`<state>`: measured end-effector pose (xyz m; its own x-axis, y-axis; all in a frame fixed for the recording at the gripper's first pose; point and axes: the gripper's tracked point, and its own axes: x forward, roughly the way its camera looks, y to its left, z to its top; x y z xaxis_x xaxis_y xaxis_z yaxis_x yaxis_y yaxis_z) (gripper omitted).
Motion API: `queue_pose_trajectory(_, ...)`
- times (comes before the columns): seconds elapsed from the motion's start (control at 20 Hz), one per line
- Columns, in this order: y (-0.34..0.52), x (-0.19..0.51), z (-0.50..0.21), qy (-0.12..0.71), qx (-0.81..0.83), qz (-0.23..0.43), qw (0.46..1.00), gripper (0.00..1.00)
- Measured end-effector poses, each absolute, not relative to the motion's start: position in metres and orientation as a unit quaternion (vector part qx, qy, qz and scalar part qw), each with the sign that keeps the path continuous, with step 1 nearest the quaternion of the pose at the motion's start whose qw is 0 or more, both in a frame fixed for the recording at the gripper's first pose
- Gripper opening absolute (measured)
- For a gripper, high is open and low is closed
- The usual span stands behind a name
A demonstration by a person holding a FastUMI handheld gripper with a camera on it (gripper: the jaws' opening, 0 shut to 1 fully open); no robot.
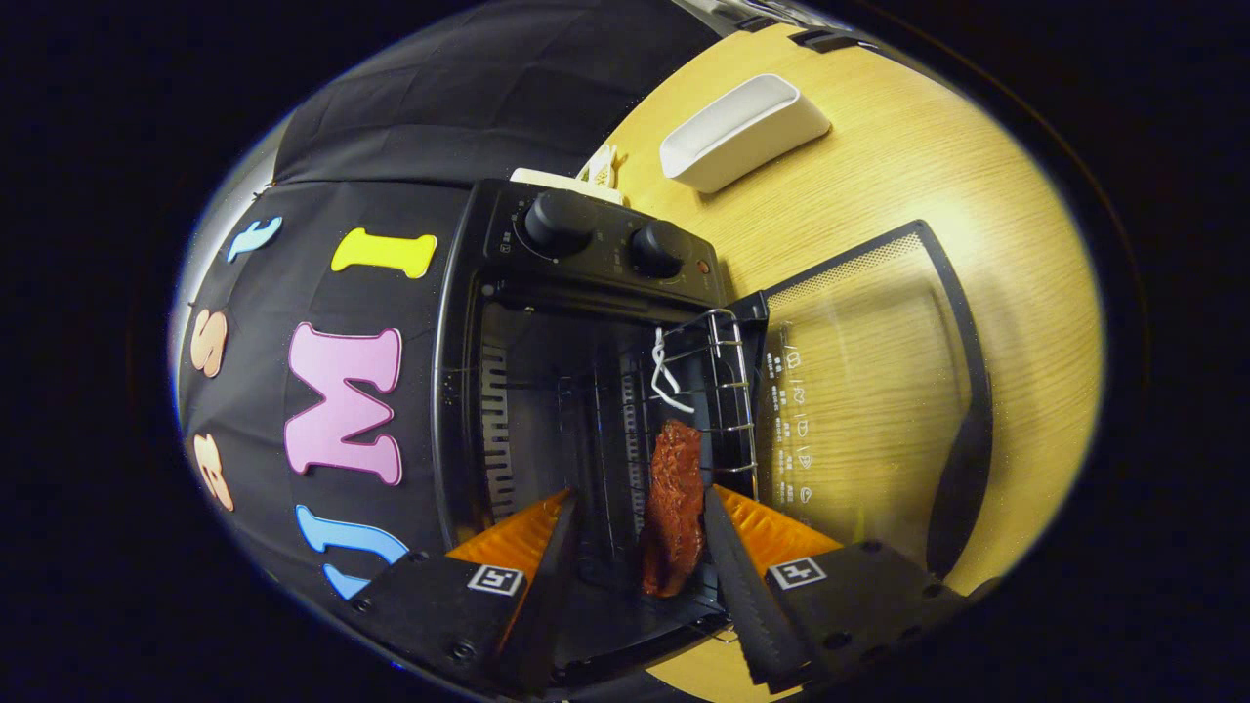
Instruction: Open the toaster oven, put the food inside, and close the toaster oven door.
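Here the gripper (640, 513) stands wide open, holding nothing; the meat (674, 508) lies between its fingers on the rack (728, 391); the oven (547, 322) door (879, 391) lies flat on the table (918, 156); a white tray (742, 132) sits beyond.

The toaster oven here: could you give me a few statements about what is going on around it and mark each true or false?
1. The toaster oven has its glass door open, lying flat over the wooden table. True.
2. The reddish piece of food lies on the table beside the oven. False: it sits at the wire rack in the oven's mouth, between the fingers.
3. The gripper is open; its fingers are spread, one each side of the food. True, though whether one finger touches the food cannot be told.
4. A white tray stands on top of the oven. False: it rests on the table beyond the oven.
5. The oven has two knobs. True.
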<state>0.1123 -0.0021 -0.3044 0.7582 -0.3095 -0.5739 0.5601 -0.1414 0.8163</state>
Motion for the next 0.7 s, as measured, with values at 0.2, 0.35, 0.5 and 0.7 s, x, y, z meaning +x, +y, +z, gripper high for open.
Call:
queue_pose_trajectory(0.2,-0.002,0.099,-0.301,0.075,0.69,-0.348,0.631,0.93)
queue_pose_trajectory(0.35,0.0,0.095,-0.293,0.06,0.699,-0.337,0.627,0.98)
queue_pose_trajectory(0.5,-0.003,0.083,-0.279,0.055,0.686,-0.324,0.649,0.98)
queue_pose_trajectory(0.7,-0.008,0.052,-0.261,0.068,0.616,-0.287,0.731,0.98)
